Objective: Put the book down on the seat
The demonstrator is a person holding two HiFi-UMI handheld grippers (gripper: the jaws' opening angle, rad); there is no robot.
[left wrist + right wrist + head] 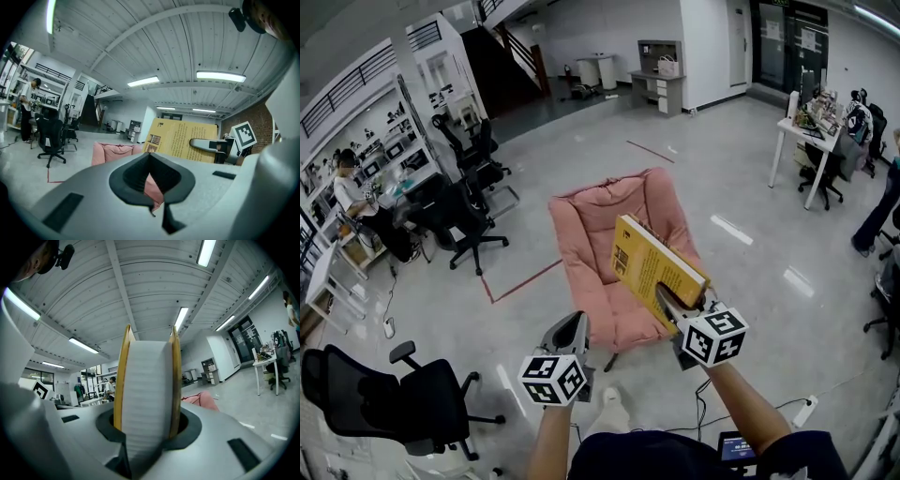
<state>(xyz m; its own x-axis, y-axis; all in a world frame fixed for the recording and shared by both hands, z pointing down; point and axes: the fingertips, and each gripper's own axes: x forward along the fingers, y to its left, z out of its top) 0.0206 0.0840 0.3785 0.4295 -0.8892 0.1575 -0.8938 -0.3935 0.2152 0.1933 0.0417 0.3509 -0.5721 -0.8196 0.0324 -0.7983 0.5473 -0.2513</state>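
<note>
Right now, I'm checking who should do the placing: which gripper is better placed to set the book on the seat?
Right. The right gripper already clamps the yellow book directly above the pink chair. The left gripper holds nothing, beside it.

Bright, even light comes from ceiling strip lights (220, 76), which leave pale glare streaks on the glossy floor (741, 178). Shadows are soft. Every view bows strongly toward dark, rounded corners; the head view is sharp.

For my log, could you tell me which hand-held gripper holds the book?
The right hand-held gripper, clamped on the yellow book; the left hand-held gripper holds nothing.
</note>
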